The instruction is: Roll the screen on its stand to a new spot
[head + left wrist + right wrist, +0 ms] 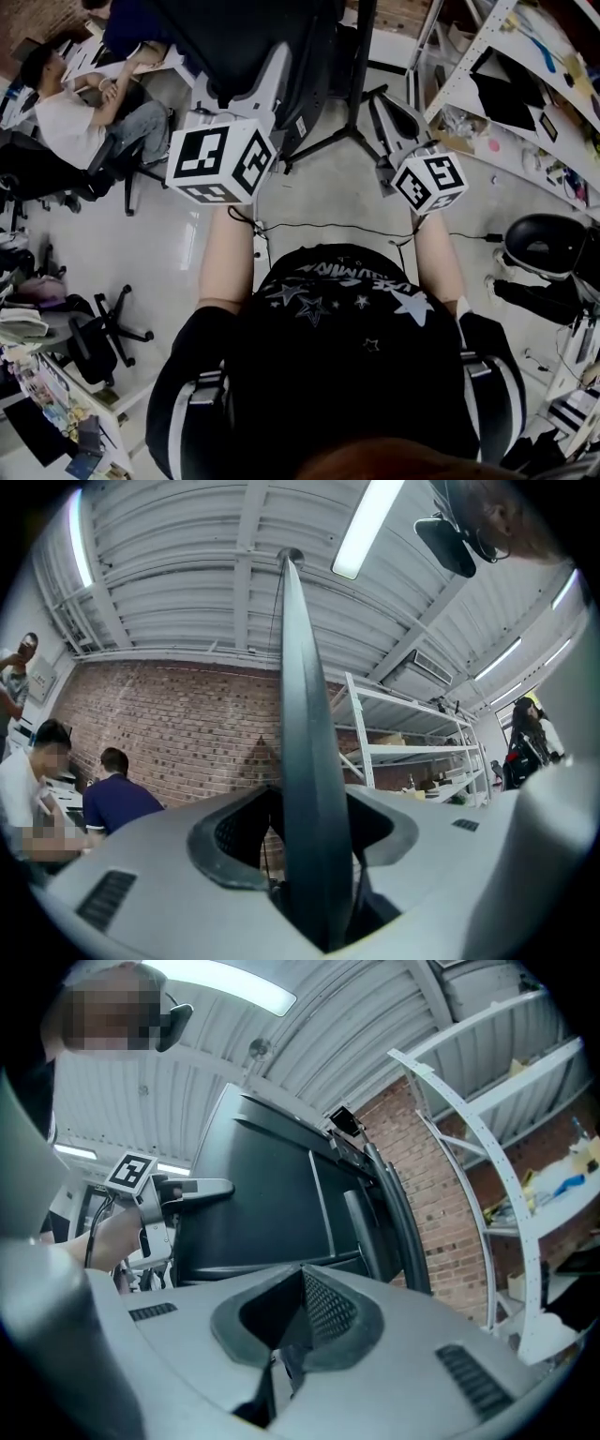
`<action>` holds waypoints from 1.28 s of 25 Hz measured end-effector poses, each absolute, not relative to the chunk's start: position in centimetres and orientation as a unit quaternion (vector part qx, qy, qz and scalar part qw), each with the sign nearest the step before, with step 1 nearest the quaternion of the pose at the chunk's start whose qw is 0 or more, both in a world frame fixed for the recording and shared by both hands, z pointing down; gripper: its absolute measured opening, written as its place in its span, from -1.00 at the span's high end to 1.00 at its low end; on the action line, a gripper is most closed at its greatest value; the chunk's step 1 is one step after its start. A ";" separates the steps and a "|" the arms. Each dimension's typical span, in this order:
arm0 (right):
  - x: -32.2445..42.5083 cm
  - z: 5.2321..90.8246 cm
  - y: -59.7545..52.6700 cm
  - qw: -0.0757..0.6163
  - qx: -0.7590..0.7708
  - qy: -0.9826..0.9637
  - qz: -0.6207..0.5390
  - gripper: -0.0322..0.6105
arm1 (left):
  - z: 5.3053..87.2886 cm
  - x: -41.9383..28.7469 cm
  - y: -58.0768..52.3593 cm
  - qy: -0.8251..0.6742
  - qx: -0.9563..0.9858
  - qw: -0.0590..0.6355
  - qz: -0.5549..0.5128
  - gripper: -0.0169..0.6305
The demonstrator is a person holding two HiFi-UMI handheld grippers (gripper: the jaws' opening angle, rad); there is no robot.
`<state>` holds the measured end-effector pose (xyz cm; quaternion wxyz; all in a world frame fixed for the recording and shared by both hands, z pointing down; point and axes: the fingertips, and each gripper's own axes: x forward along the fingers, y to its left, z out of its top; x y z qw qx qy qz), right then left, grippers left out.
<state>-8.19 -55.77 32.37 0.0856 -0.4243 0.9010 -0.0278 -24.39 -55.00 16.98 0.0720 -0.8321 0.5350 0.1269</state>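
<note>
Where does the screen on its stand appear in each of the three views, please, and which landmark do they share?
Head view: the screen is the dark panel at top centre.
Left gripper view: it is seen edge-on, a thin dark blade running up the middle.
Right gripper view: its broad dark face fills the centre-left.
Shared landmark: the white shelving, at upper right, right of centre and far right in the same order.

screen [244, 37] ahead, shelving [469, 61] right, floor [141, 253] left open
</note>
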 end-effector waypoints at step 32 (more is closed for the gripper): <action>-3.6 30.1 -48.1 0.100 -0.340 0.935 -0.020 0.88 | 17.5 -21.7 -48.6 0.582 -0.800 0.060 0.132 0.23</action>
